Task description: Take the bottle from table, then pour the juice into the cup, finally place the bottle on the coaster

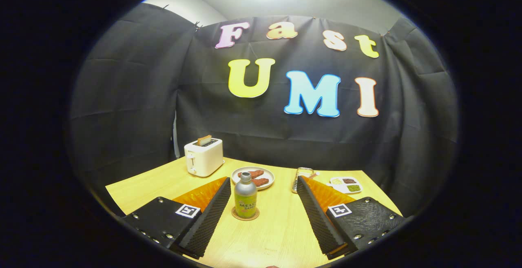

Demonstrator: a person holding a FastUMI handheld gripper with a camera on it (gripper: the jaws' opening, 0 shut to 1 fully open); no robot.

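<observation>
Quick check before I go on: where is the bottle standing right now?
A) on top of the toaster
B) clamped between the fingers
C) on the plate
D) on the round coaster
D: the bottle stands upright on the coaster, between the open hand-held gripper fingers, neither touching it.

Layout on the table (pixel 277 235): gripper (pixel 261 186) fingers spread wide apart at lower frame, w/ the bottle (pixel 245 195) upright between them, nearer the left finger, touching neither, standing on the coaster (pixel 245 213) at lower centre. Just behind the bottle, centre frame, a plate (pixel 253 177) carrying food pieces; left of it, at the table's far left, a toaster (pixel 203 156) w/ a slice in its slot. Right of the plate, behind the right fingertip, the cup (pixel 302 177), partly hidden; further right a small divided tray (pixel 346 184) near the far right edge.
</observation>
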